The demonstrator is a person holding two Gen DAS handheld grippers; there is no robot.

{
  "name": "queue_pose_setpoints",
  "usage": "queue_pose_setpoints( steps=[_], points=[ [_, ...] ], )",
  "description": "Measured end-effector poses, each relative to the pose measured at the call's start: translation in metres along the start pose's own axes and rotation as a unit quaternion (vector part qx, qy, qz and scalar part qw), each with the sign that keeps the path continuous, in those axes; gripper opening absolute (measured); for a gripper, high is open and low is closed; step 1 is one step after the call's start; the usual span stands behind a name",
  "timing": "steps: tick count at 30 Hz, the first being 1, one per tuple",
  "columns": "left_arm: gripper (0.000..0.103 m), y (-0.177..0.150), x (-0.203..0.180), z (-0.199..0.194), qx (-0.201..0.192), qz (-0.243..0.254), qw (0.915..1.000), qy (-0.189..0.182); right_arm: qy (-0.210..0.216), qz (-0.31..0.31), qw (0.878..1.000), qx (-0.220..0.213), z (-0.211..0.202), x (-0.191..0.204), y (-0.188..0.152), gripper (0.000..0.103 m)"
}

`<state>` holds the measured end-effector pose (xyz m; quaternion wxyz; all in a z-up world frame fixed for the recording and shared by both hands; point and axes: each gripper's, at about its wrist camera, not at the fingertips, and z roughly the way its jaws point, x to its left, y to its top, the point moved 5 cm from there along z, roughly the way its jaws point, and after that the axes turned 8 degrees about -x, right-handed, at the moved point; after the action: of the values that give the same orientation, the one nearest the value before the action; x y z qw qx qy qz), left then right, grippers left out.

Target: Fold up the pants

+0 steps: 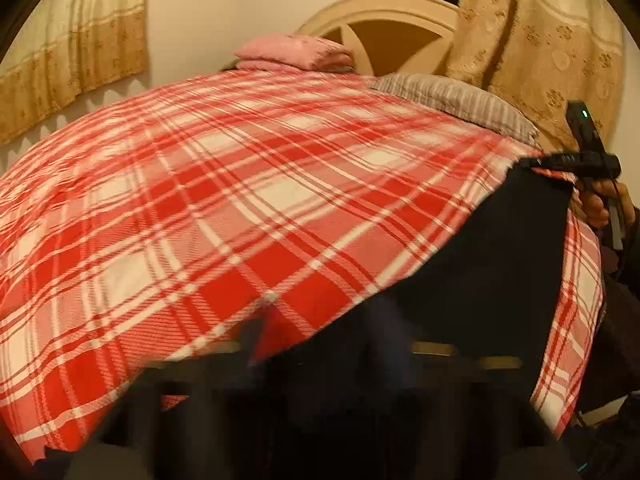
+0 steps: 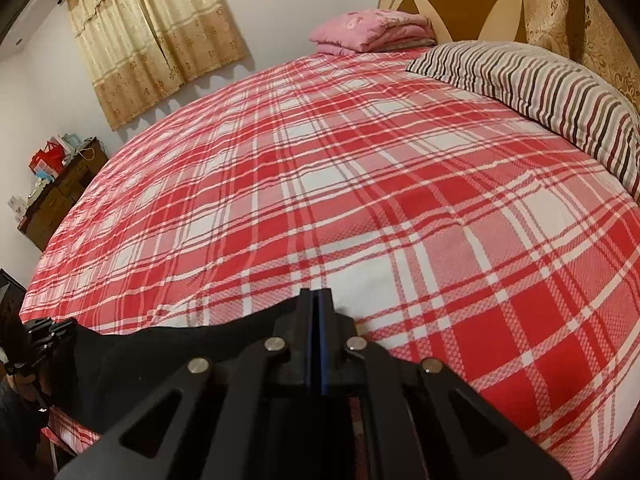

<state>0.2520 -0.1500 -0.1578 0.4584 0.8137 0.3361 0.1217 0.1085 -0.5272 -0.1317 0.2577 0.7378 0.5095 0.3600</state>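
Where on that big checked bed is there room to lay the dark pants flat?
The red-and-white plaid bedspread lies bare between the folded pink blanket, the striped pillow and the near edge. Crowded only there, where both grippers hold the black pants.

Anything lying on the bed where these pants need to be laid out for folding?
Nothing visible. The black pants hang between both claws over bare plaid sheet. The striped pillow and pink blanket lie far off by the headboard.

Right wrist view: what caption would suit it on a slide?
Right gripper clamped on black pants stretched over a red plaid bed, left gripper holding the far end.
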Motion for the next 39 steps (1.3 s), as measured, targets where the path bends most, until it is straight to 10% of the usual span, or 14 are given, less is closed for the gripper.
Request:
queue_pose_setpoints(
  steps=[10,13,14,17,27,34,37,39],
  points=[
    [0.080,0.007,-0.021,0.011,0.028,0.060,0.9971,-0.037,0.002,0.004,1.000,0.006,0.003,-0.001,-0.002,0.006],
    [0.048,0.001,-0.032,0.025,0.054,0.082,0.9940,-0.048,0.004,0.007,1.000,0.007,0.004,-0.002,-0.003,0.006],
    [0.022,-0.003,-0.035,0.032,0.072,0.088,0.9922,-0.051,0.005,0.008,1.000,0.006,0.005,-0.002,-0.003,0.006],
    [0.007,-0.005,-0.041,0.029,0.070,0.096,0.9909,-0.062,0.008,0.008,1.000,0.002,0.004,-0.002,-0.003,0.006],
    [0.007,0.007,-0.032,0.002,0.024,0.066,0.9961,-0.054,0.001,0.006,0.998,-0.059,-0.019,-0.001,0.010,0.005],
    [0.007,-0.006,-0.026,0.020,0.044,0.056,0.9967,-0.039,0.010,0.015,1.000,-0.015,-0.004,-0.007,0.005,0.008],
    [0.007,-0.009,-0.025,0.022,0.046,0.053,0.9968,-0.039,0.019,0.017,1.000,0.007,-0.001,-0.006,0.001,0.057],
    [0.007,-0.008,-0.024,0.021,0.044,0.048,0.9970,-0.041,0.036,0.024,0.999,0.010,-0.002,-0.005,0.001,0.059]
  ],
)
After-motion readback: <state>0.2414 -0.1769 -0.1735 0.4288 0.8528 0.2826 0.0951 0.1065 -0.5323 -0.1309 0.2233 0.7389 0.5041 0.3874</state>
